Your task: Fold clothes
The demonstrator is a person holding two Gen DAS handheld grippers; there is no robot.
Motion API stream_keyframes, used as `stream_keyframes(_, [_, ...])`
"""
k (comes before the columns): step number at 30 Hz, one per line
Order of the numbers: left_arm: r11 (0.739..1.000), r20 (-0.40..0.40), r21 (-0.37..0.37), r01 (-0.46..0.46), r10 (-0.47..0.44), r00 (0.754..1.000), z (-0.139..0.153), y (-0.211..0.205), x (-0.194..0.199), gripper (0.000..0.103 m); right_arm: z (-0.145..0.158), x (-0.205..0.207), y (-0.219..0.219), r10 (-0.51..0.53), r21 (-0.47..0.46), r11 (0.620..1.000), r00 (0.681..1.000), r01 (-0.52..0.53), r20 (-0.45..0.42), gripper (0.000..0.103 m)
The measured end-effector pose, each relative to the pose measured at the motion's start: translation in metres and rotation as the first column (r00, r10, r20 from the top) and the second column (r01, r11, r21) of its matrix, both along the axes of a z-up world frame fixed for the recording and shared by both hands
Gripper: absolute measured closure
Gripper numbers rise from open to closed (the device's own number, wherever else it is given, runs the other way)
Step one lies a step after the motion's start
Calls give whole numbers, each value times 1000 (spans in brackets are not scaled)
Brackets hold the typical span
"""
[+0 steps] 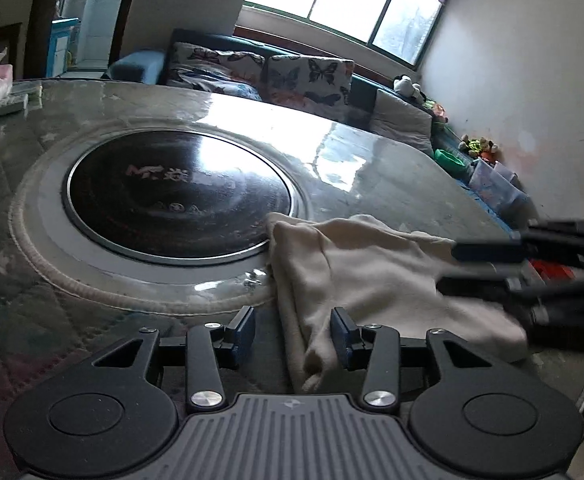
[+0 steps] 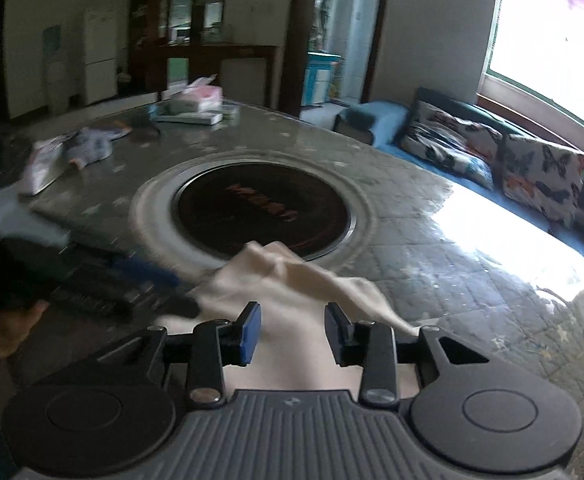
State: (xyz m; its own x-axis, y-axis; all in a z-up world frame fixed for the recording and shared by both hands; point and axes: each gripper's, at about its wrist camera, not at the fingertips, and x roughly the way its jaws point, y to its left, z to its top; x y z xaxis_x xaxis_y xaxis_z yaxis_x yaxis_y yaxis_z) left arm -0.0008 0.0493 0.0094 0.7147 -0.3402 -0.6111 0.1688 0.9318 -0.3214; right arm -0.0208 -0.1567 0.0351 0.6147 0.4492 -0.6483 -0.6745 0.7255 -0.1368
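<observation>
Cream cloth (image 1: 363,276), rumpled and creased, beside the black round hob (image 1: 176,196)

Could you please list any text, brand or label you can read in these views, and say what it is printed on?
"M": the only legible part of the reddish print on the black round cooktop; the characters after it are too blurred.
Small symbols lower on the cooktop: unreadable.
Tissue pack: print too blurred.
</observation>
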Motion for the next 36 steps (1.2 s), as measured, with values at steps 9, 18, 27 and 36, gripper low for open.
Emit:
stream_keyframes(9, [991, -33, -86, -105, 102, 994, 15, 28, 6, 51, -19, -38, 43, 189, -125, 975, 981, -181, 52, 66])
stream_keyframes(18, [956, -150, -248, -154, 119, 981, 13, 29, 17, 41, -23, -55, 59, 246, -139, 962, 966, -234, 79, 73])
stream_keyframes(27, [893, -261, -385, -234, 138, 956, 2, 18, 34, 25, -12, -52, 48, 178, -44, 984, 979, -175, 95, 95])
stream_keyframes(36, [855, -337, -464, -230, 70, 939, -15, 2, 50, 75, -2, -61, 27, 175, 33, 984, 981, -178, 81, 95])
